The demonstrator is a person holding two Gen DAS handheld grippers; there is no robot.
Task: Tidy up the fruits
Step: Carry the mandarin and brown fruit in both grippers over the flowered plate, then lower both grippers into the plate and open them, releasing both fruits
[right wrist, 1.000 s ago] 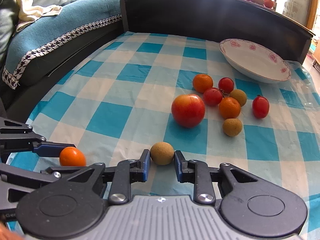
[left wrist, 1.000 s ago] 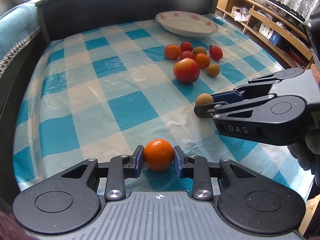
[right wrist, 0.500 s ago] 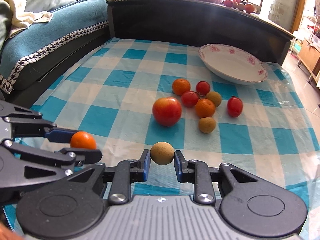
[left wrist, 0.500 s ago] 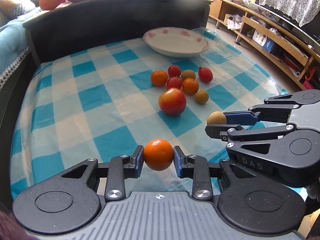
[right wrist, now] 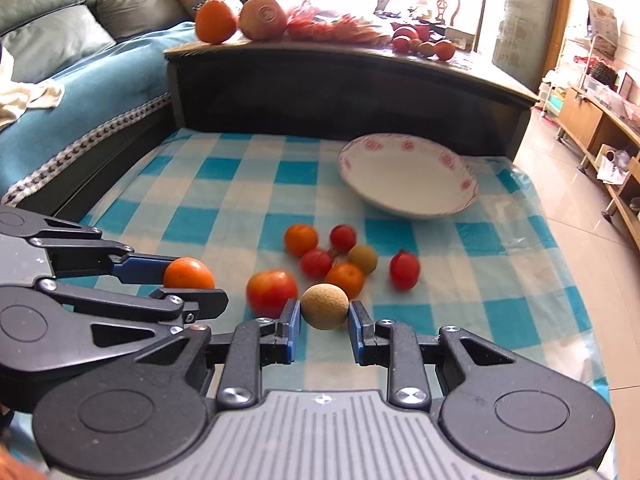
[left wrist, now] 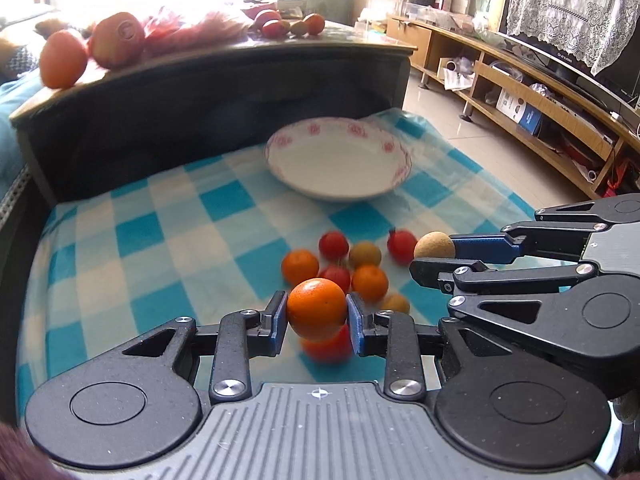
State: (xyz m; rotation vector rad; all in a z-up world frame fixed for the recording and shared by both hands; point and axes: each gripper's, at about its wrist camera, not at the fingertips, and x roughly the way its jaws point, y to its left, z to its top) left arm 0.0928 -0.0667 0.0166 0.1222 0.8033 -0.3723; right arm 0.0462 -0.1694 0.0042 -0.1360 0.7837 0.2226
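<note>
**Both grippers carry fruit above the checked worktop**

A small round orange mandarin (left wrist: 317, 309) sits pinched between the blue pads of the left gripper (left wrist: 317, 322), jaws narrowed onto it. A rough tan round longan (right wrist: 324, 306) is clamped likewise in the right gripper (right wrist: 324, 326). Both hang above loose fruit on the blue-and-white checked worktop (right wrist: 224, 196), the white pink-flowered shallow bowl (right wrist: 404, 178) beyond.
</note>
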